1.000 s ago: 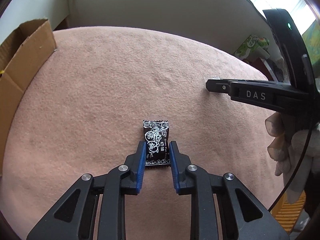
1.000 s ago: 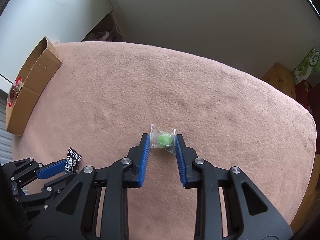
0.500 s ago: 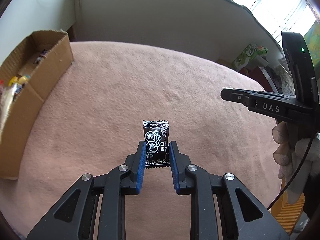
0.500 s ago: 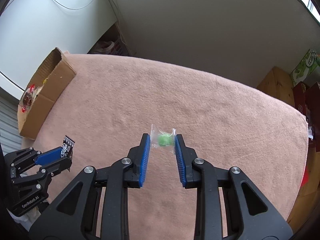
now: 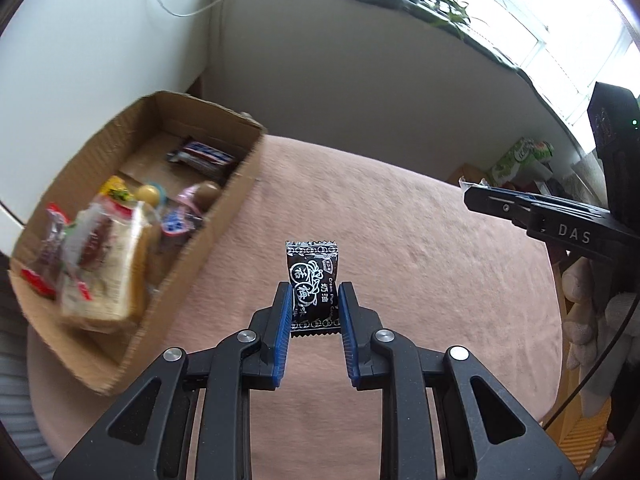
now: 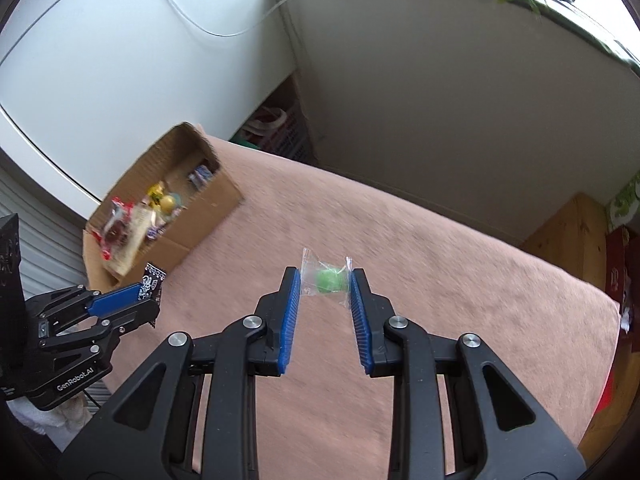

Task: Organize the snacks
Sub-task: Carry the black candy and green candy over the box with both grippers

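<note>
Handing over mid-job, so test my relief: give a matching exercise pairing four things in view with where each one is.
Things:
1. black candy
2. green candy
3. sandwich
4. box

Places:
A. inside the box
B. in the right gripper
C. on the pink cloth
D. in the left gripper

Pairs: 1-D, 2-B, 3-A, 4-C

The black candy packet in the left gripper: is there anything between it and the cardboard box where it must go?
Nothing visible blocks it. The left gripper holds the black candy packet above bare pink cloth, and the cardboard box is open on top. Only its near wall must be cleared. The right gripper, holding a green candy, is off to the side.
</note>
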Demonstrator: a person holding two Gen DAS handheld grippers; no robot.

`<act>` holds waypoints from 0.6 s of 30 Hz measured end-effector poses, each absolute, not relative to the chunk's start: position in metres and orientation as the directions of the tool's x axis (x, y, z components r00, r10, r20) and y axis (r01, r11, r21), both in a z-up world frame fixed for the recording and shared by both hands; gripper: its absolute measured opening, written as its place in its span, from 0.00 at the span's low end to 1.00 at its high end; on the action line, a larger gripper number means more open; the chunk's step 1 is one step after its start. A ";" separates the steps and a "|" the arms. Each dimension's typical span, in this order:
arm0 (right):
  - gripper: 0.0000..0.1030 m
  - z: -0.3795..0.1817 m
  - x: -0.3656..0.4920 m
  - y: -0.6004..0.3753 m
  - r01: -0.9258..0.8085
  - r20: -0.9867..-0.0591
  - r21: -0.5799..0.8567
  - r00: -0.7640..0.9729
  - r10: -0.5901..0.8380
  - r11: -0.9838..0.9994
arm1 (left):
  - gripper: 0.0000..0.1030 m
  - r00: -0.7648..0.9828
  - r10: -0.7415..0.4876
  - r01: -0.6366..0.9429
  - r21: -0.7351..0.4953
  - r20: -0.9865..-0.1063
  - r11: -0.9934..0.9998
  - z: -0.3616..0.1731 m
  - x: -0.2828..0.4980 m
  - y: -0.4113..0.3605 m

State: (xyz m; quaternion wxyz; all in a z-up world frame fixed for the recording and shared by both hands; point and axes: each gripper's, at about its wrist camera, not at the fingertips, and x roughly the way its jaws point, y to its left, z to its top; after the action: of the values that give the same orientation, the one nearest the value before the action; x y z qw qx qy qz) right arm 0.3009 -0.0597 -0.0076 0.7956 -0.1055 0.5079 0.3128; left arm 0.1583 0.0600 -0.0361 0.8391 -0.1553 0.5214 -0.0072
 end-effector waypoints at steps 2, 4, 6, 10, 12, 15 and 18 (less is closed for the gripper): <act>0.26 -0.004 0.300 -0.044 -0.621 -0.871 0.150 0.286 0.400 0.769 | 0.21 0.461 -0.161 -0.163 -0.261 -0.873 0.951 -0.034 0.158 0.073; 0.26 -0.001 0.301 -0.028 -0.639 -0.867 0.150 0.282 0.412 0.754 | 0.21 0.467 -0.147 -0.177 -0.255 -0.872 0.951 -0.033 0.159 0.085; 0.26 0.001 0.302 -0.016 -0.655 -0.863 0.153 0.276 0.422 0.740 | 0.21 0.473 -0.134 -0.187 -0.248 -0.871 0.951 -0.031 0.160 0.097; 0.26 0.006 0.302 0.015 -0.687 -0.860 0.150 0.265 0.437 0.711 | 0.21 0.487 -0.112 -0.200 -0.235 -0.866 0.951 -0.029 0.165 0.119; 0.26 0.007 0.303 0.029 -0.702 -0.859 0.150 0.256 0.443 0.697 | 0.21 0.493 -0.102 -0.207 -0.230 -0.864 0.951 -0.028 0.168 0.132; 0.26 0.006 0.304 0.052 -0.719 -0.859 0.152 0.243 0.450 0.679 | 0.21 0.501 -0.092 -0.216 -0.227 -0.861 0.950 -0.029 0.175 0.148; 0.26 0.004 0.305 0.072 -0.730 -0.860 0.153 0.234 0.453 0.666 | 0.21 0.506 -0.082 -0.221 -0.221 -0.858 0.950 -0.030 0.182 0.162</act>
State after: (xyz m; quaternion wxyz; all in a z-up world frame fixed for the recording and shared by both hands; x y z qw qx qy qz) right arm 0.3047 0.0719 0.0044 0.7726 -0.1421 0.4862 0.3829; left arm 0.1824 0.1622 -0.0298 0.8543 -0.1529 0.4952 0.0405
